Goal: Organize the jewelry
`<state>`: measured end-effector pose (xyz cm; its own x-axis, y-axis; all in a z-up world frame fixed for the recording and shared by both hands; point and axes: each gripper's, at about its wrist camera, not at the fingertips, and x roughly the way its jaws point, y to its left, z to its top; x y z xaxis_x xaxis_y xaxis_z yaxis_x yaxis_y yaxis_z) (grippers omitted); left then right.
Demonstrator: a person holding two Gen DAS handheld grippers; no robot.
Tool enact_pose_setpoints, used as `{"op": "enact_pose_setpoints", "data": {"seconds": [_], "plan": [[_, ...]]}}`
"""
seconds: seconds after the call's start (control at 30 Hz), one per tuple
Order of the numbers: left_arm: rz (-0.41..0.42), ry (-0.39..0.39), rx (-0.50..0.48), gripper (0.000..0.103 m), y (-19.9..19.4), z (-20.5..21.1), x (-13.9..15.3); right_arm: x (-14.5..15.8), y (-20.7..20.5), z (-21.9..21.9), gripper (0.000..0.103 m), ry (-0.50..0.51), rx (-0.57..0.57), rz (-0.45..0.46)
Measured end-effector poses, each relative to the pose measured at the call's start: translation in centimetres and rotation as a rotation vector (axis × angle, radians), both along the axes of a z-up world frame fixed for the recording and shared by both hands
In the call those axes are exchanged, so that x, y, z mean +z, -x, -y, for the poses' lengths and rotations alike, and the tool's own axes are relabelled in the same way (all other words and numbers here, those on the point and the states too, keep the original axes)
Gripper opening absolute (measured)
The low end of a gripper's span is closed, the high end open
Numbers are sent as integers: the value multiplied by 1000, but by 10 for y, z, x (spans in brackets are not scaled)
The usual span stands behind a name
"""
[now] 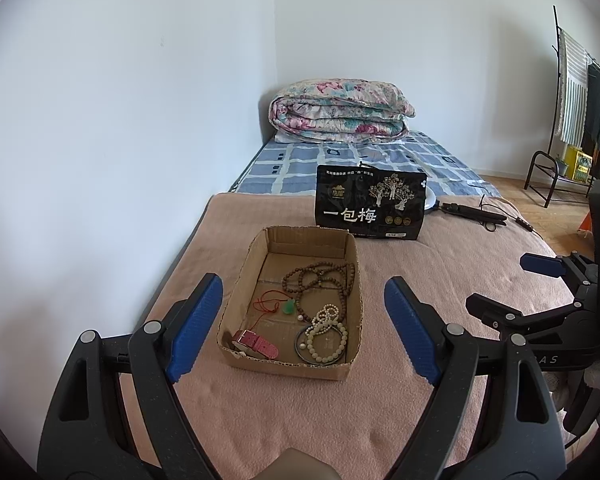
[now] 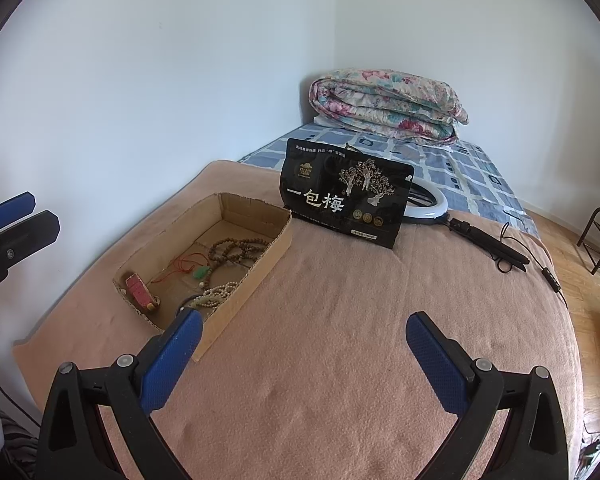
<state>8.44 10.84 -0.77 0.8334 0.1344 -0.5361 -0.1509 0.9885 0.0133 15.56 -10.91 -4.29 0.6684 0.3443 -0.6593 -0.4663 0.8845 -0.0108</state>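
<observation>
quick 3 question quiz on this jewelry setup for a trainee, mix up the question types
1. True or false: the watch lies inside the box.
2. Which item in the box has a red cord? A) green pendant B) white beads C) brown beads
3. Fill in: both the left gripper and the right gripper are ____ and hold nothing.

Key:
1. True
2. A
3. open
</observation>
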Motion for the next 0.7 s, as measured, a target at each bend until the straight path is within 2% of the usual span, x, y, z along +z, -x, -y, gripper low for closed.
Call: {"op": "enact_pose_setpoints", "data": {"seconds": [0.7], "plan": [[-11,-15,10,86,-8,-4,4,-8,1,0,103,19,4,-9]]}}
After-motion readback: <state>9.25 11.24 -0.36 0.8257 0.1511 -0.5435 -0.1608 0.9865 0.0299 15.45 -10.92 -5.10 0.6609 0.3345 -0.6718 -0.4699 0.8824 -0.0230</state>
